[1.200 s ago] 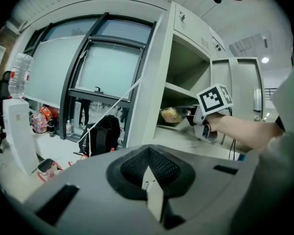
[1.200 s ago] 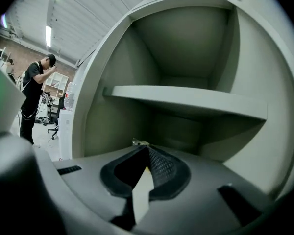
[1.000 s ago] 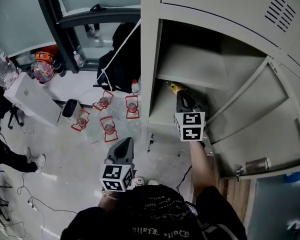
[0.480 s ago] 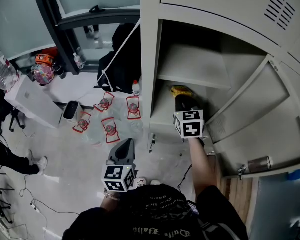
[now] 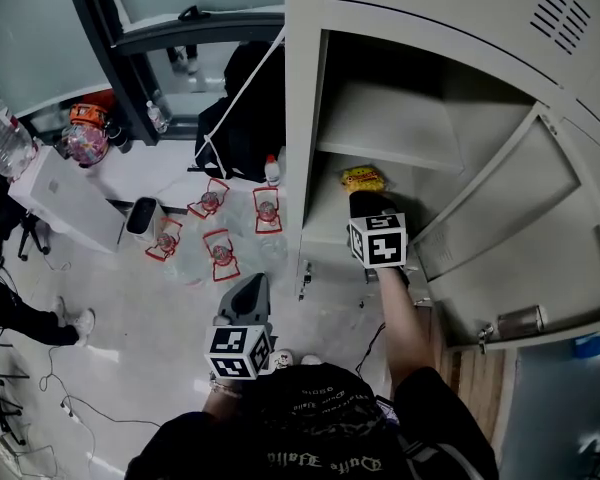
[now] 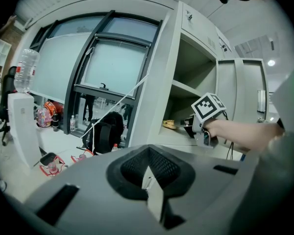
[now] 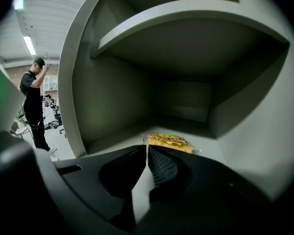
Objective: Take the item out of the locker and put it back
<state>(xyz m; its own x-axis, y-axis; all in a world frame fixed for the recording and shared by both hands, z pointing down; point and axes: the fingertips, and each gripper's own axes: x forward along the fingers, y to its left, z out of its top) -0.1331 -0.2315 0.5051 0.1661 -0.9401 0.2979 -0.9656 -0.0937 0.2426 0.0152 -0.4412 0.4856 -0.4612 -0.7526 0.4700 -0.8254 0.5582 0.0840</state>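
Flat yellow pkt (image 7: 169, 141) in right gripper (image 7: 147, 148) jaws, boxy metal locker (image 5: 302, 118)

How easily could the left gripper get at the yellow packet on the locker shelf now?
Probably not easily. The left gripper hangs outside the locker, shut, and the right gripper sits right in front of the yellow packet, closed on its near edge.

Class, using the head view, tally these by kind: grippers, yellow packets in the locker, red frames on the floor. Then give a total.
Grippers: 2 (left gripper, right gripper)
Yellow packet: 1
Red frames: 4
Total: 7
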